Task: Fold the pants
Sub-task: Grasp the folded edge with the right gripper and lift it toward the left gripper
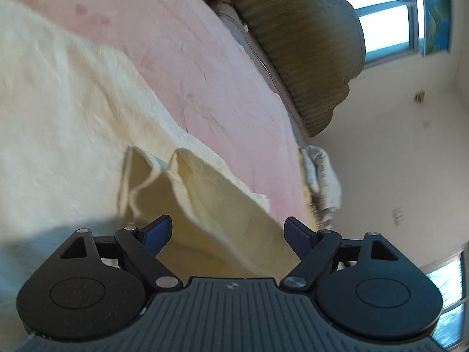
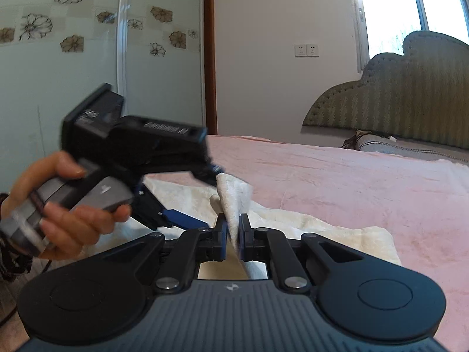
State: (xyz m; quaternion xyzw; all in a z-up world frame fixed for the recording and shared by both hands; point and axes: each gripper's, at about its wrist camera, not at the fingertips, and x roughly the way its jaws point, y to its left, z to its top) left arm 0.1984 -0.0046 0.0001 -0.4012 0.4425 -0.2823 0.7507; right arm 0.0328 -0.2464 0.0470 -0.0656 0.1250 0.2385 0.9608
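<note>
Cream pants [image 2: 234, 196] perhaps screen pink bedspread [image 2: 351, 176].

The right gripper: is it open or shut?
Shut: the right gripper has both pads pinching a raised fold of the cream pants.

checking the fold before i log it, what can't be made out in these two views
- Pants, left wrist view: the far end runs off the left edge, so which part is pinched is unclear.
- Left gripper, right wrist view: motion-blurred; its tips blur into the cloth.
- Right gripper: shut on a fold, but its own body hides the cloth below.
- Cloth bundle at the bed edge: blurred, unidentifiable.
</note>
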